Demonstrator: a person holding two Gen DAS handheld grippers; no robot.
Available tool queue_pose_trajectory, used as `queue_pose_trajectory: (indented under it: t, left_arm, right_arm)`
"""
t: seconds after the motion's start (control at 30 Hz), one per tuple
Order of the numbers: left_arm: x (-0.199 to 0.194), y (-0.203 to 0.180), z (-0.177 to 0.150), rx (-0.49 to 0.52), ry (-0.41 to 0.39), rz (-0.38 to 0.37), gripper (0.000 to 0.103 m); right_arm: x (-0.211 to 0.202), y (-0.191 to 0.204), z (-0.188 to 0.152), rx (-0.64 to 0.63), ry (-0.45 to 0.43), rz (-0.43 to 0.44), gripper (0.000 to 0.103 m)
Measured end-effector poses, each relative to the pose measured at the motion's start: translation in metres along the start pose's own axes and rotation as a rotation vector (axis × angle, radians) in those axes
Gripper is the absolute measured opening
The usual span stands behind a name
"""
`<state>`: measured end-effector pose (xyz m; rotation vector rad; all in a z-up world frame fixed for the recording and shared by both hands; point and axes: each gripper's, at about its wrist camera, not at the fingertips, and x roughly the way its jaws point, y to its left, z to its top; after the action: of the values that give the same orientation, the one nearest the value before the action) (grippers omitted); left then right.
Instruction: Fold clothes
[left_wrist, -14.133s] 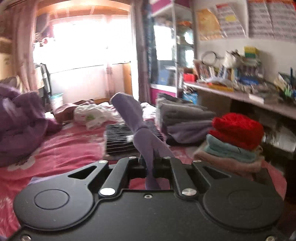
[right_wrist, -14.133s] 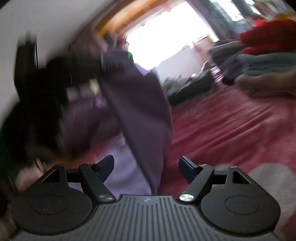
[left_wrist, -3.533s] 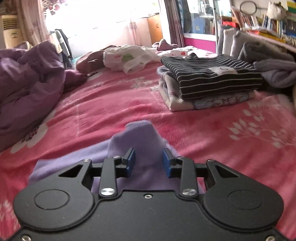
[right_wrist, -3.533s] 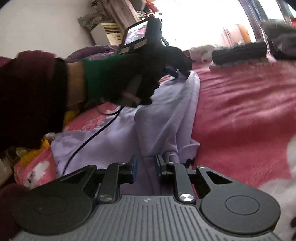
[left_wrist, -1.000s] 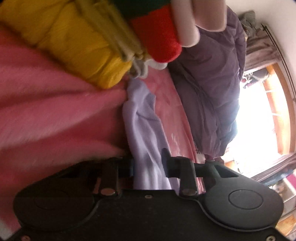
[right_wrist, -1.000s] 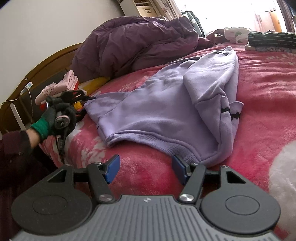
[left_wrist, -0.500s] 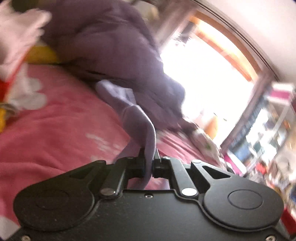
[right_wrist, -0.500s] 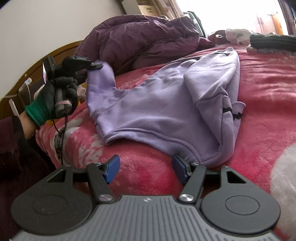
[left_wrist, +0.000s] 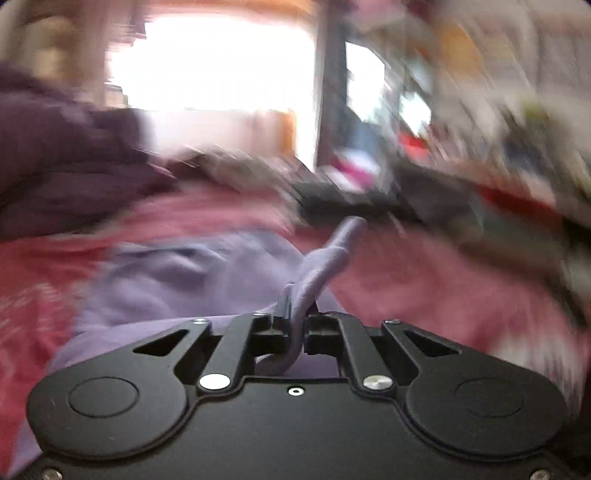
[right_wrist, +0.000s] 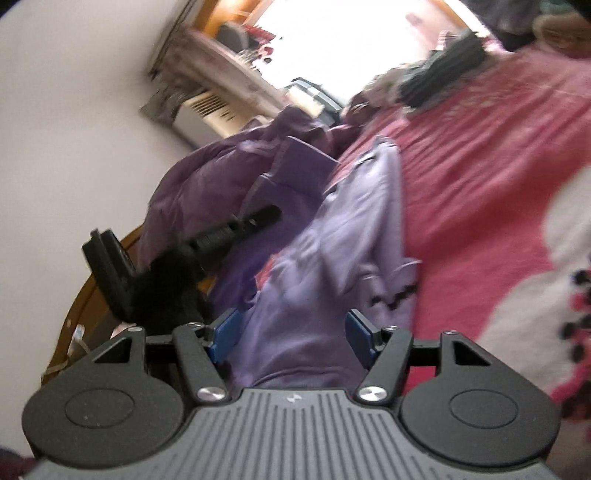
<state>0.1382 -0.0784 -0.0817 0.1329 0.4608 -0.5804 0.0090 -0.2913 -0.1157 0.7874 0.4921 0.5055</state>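
On the pink bed (left_wrist: 424, 280) lies the lilac sweatshirt (left_wrist: 177, 273). Left hand-held gripper (left_wrist: 295, 325) is clamped on a fold of it, lifted above the bed. Right hand-held gripper (right_wrist: 291, 332) is wide open around the hem. A fast swing could pull the fold out of the clamp.

One lilac sweatshirt (left_wrist: 192, 273), one purple quilt (left_wrist: 55, 155), two tools (left_wrist: 295, 325)

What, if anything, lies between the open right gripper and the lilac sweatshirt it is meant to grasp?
Nothing visible. The lilac sweatshirt already bunches between the fingers of the open right gripper. The left gripper is shut on another part of it.
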Motion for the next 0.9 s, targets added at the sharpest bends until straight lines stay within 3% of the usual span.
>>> queue_pose_trajectory:
  t: [0.03, 0.1, 0.23, 0.43, 0.63, 0.9]
  left_arm:
    - [0.008, -0.011, -0.007, 0.066, 0.053, -0.049, 0.049]
    - [0.007, -0.014, -0.009, 0.121, 0.066, -0.051, 0.049]
    - [-0.019, 0.004, -0.006, 0.092, 0.034, -0.055, 0.054]
    - [-0.077, 0.059, -0.032, -0.11, 0.0, 0.077, 0.055]
    - [-0.101, 0.109, -0.056, -0.327, -0.032, 0.134, 0.055]
    - [-0.108, 0.11, -0.047, -0.339, -0.067, 0.116, 0.055]
  right_arm:
    - [-0.003, -0.004, 0.001, 0.019, -0.01, -0.011, 0.064]
    - [-0.008, -0.013, 0.004, 0.063, -0.031, -0.029, 0.064]
    - [-0.007, -0.018, 0.008, 0.107, -0.047, -0.037, 0.065]
    - [0.016, -0.003, 0.013, 0.11, -0.028, -0.054, 0.065]
    - [0.047, -0.012, 0.027, 0.197, -0.06, -0.17, 0.065]
    - [0.074, -0.023, 0.041, 0.236, -0.103, -0.212, 0.065]
